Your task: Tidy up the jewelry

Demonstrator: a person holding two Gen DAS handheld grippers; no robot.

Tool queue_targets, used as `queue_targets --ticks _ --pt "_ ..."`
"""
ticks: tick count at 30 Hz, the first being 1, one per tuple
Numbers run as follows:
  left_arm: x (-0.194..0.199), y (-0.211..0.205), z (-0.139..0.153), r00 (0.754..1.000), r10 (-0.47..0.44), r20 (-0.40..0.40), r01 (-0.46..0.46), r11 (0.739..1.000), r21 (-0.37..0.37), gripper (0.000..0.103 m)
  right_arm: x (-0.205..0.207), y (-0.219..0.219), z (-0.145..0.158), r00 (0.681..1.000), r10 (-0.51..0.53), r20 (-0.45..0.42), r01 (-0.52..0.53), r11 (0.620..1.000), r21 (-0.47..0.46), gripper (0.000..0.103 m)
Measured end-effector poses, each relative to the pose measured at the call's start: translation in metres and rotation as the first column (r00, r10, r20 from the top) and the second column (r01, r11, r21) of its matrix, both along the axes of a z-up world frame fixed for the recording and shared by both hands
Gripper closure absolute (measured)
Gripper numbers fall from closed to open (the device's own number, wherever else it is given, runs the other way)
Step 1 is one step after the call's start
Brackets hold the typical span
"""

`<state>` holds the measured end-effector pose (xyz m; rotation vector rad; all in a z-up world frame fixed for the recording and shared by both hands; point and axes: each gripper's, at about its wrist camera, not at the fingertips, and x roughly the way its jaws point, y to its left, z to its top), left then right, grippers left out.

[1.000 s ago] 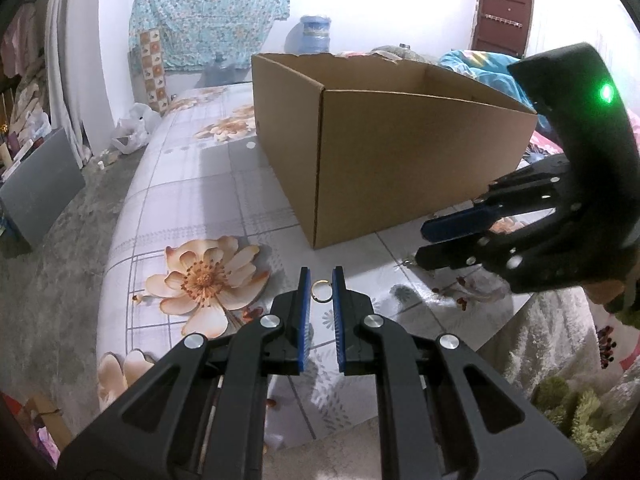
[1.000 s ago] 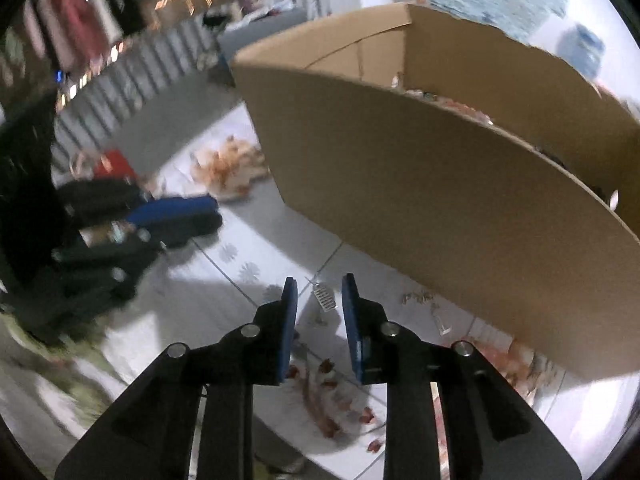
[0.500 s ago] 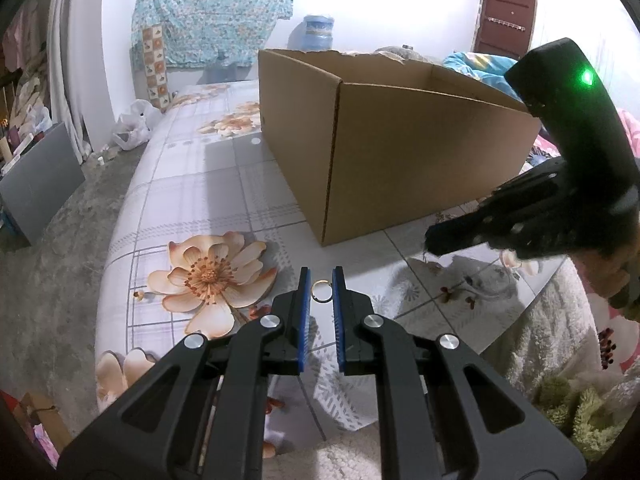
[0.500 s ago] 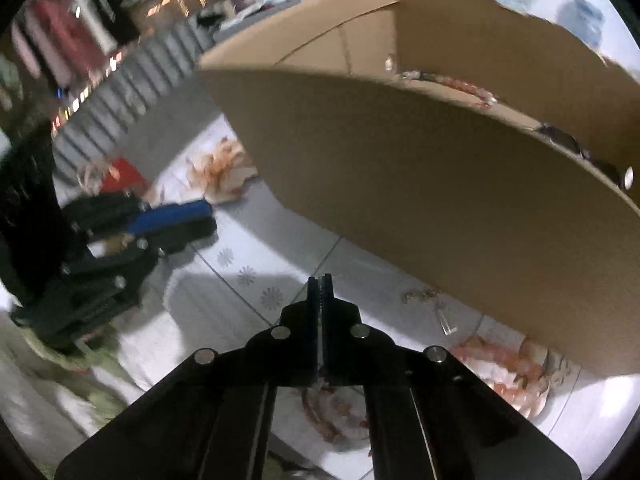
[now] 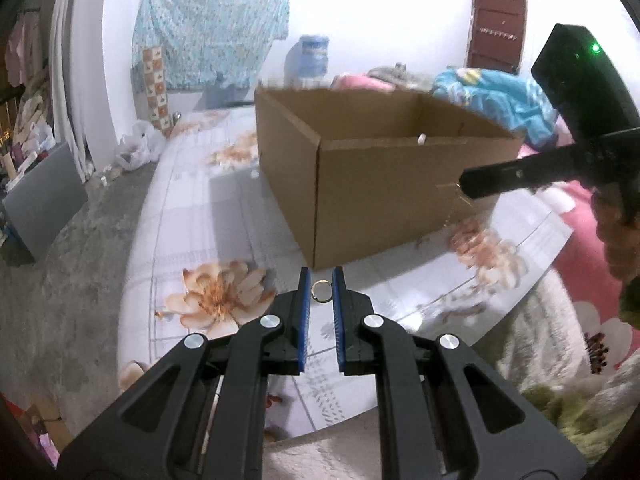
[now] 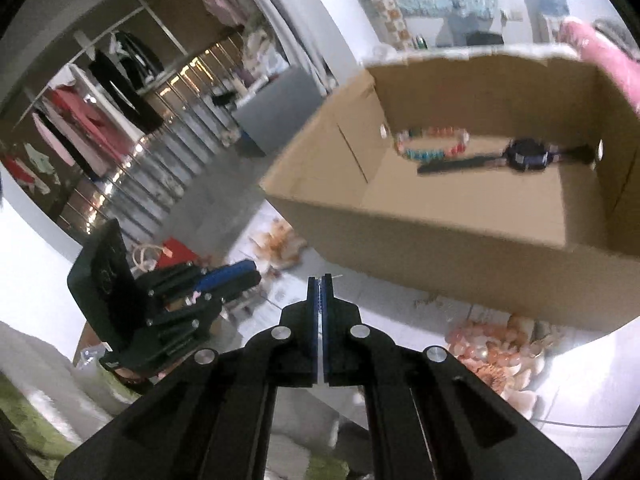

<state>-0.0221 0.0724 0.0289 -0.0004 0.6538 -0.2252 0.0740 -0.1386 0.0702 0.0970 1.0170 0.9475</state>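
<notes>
Between the blue pads of the left hand-held gripper (image 5: 322, 276): one small gold ring (image 5: 321, 292), pinched by its rim, hole towards the camera, clear of the bed. We find this entry as it was a second ago: same pinch, same ring.

At the right hand-held gripper (image 6: 320, 280): pads pressed flat together, no gap showing. A second ago they stood apart around a small silver piece lying on the sheet; they have since shut, and the tool has come up off the bed and tipped towards the box. In the left wrist view a fine chain (image 5: 464, 200) seems to hang from its tip. It is thin and blurred, so we list it as probably held.

Beyond both tools: one open cardboard box (image 5: 380, 200) standing on the bed's floral sheet (image 5: 208, 216). Its floor, seen from the right wrist view, already holds one beaded bracelet (image 6: 430, 144) in mixed colours and one dark wristwatch (image 6: 524, 156), both against the far wall, with bare cardboard in front of them.

Reading for the task: we judge both pick-ups made, so carrying the ring and chain over the near wall and letting go inside is what remains. The chain may snag on the rim, and the ring may roll on release. We cannot tell whether loose pieces remain on the sheet near the box.
</notes>
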Motion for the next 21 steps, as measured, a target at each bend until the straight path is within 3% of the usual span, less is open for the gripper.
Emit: queue_targets --ticks 8,12,16,21 --pt "-0.007 -0.009 0.077 0.982 -0.107 0.155 0.115 0.992 -0.043 0.093 0.016 -0.016 0.071 0.989 -0.033 0.143 0.02 0.996 0.091 0.101" --pt "0.021 -0.022 0.104 0.97 -0.17 0.174 0.178 0.983 -0.036 0.093 0.04 -0.018 0.082 0.986 -0.052 0.156 0.04 0.996 0.082 0.101" --pt "0.066 -0.036 0.103 0.977 -0.191 0.097 0.192 0.981 0.002 0.093 0.069 -0.013 0.074 0.995 -0.045 0.089 0.041 0.998 0.046 0.101" --pt "0.128 -0.043 0.079 0.976 -0.196 -0.093 0.196 0.981 -0.013 0.093 0.106 0.001 0.042 0.999 -0.045 -0.012 0.044 0.998 -0.041 0.101"
